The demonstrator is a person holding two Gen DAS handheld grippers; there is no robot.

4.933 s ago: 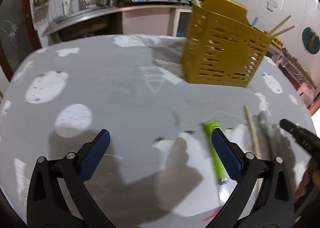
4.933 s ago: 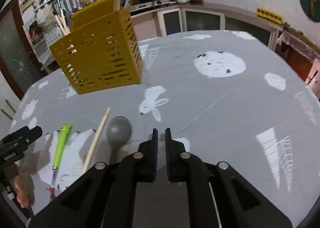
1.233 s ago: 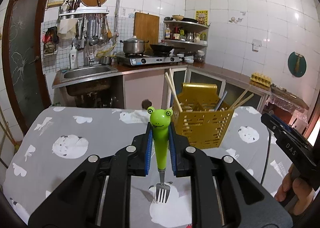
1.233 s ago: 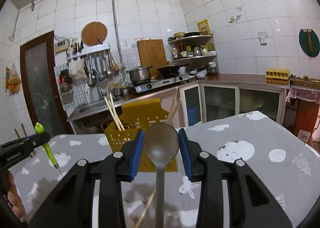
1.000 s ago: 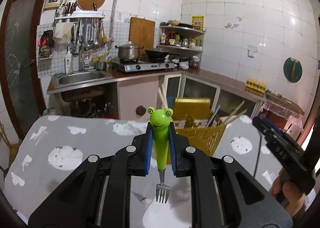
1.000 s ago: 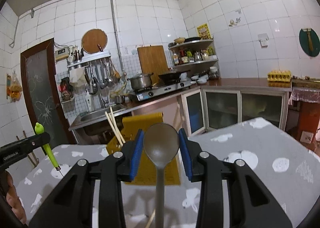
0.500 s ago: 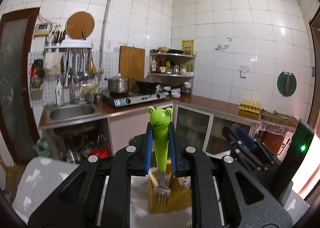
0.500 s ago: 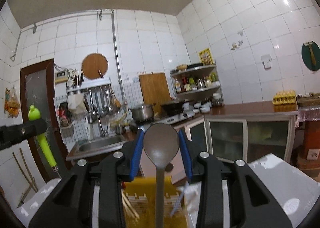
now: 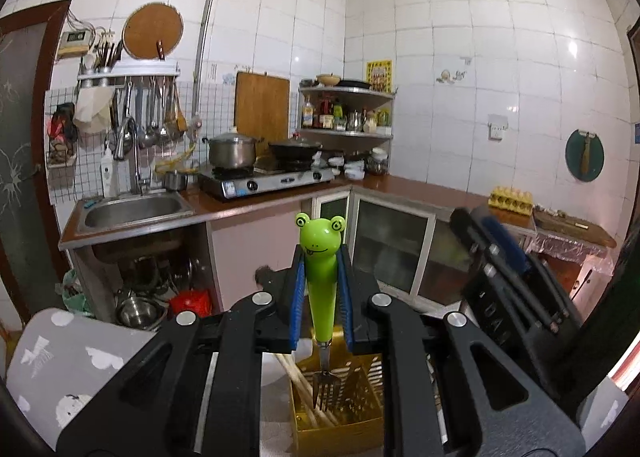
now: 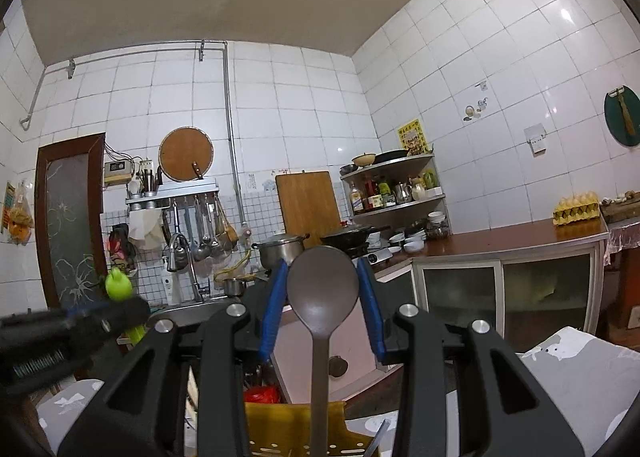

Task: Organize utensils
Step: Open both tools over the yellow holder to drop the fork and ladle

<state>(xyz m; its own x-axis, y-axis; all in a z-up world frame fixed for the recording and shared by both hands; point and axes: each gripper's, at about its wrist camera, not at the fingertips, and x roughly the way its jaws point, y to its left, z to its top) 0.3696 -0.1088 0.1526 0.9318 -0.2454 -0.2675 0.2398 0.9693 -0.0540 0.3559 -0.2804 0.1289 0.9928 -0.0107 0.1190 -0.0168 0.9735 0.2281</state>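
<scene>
My left gripper is shut on a green frog-handled fork, held upright with its tines hanging just above the yellow slotted utensil basket. Wooden chopsticks stand inside the basket. My right gripper is shut on a grey metal spoon, bowl up, its handle pointing down over the same basket. The right gripper shows close on the right in the left wrist view. The left gripper with the fork's green head shows at the left in the right wrist view.
The grey patterned tablecloth lies under the basket. Behind stand the sink, the stove with a pot and cabinets.
Both grippers have risen and come over the basket. The fork now hangs over its opening, and the two grippers are closer together.
</scene>
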